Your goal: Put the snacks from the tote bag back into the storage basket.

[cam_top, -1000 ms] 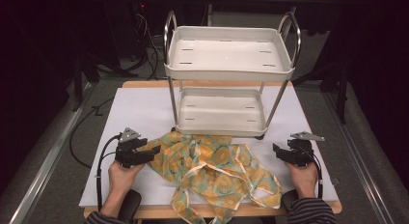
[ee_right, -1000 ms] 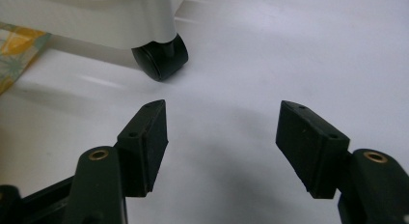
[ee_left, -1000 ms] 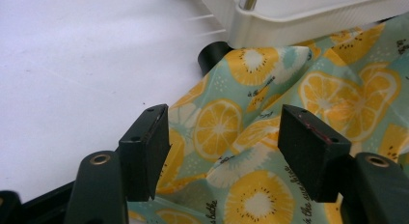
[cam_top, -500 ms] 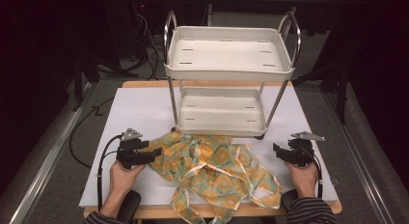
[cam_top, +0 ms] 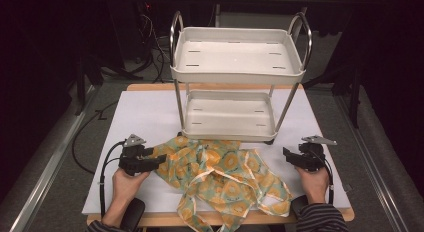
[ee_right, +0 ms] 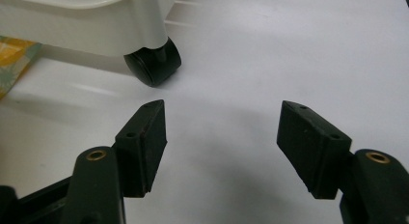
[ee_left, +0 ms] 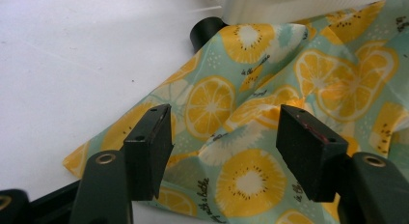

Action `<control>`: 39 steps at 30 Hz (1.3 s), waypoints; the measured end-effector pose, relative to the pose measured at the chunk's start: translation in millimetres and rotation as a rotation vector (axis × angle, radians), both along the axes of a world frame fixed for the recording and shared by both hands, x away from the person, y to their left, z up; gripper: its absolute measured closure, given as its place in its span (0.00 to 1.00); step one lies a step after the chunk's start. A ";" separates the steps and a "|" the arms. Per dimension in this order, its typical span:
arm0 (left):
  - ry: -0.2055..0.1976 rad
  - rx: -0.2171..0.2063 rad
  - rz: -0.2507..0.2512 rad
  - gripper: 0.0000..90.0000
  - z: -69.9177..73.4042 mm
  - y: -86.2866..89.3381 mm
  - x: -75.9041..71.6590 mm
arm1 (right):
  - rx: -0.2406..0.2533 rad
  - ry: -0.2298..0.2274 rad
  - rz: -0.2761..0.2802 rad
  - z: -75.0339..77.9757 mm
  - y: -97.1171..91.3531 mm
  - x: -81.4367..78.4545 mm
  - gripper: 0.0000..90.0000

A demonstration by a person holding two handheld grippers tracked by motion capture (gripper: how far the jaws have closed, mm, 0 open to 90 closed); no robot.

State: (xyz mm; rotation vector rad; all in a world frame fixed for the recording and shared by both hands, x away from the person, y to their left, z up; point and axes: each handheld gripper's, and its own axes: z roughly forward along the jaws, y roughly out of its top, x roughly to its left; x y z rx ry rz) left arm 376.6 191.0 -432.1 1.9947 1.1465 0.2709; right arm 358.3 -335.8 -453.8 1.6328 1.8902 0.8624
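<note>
Claws both gape: left claw point(ee_left: 224, 151) closing over lemon-print cloth point(ee_left: 270, 113), right claw point(ee_right: 222, 151) empty.

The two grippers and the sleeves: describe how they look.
The left gripper and right gripper are black, each with two blocky, flat-faced jaws on arms with brass-coloured rivets. Each carries a grey three-cornered plate on top and trails a black cable. The person's sleeves are dark with thin stripes.

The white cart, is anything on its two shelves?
Both shelves of the white cart look bare. The back of the lower shelf is hidden beneath the upper one.
</note>
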 end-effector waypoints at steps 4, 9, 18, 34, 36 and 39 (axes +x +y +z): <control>-0.008 -0.005 -0.005 0.43 1.3 -1.0 -1.3 | -0.016 -0.008 0.014 0.5 3.4 -0.5 0.39; -0.013 0.002 -0.004 0.44 2.4 -3.2 -1.2 | -0.004 0.004 0.015 -0.1 1.3 -0.8 0.39; -0.038 -0.006 -0.021 0.45 5.9 -4.9 -6.7 | -0.005 -0.005 0.030 0.4 2.8 -2.4 0.39; -0.089 -0.015 -0.094 0.43 18.9 -19.0 -24.3 | -0.014 0.002 0.035 -0.5 2.9 -1.9 0.39; -0.096 -0.012 -0.101 0.42 20.4 -21.6 -26.5 | -0.007 0.005 0.028 -0.7 2.3 -1.9 0.39; -0.098 -0.013 -0.112 0.40 22.6 -23.0 -30.5 | -0.015 0.008 0.033 -0.5 3.1 -1.9 0.39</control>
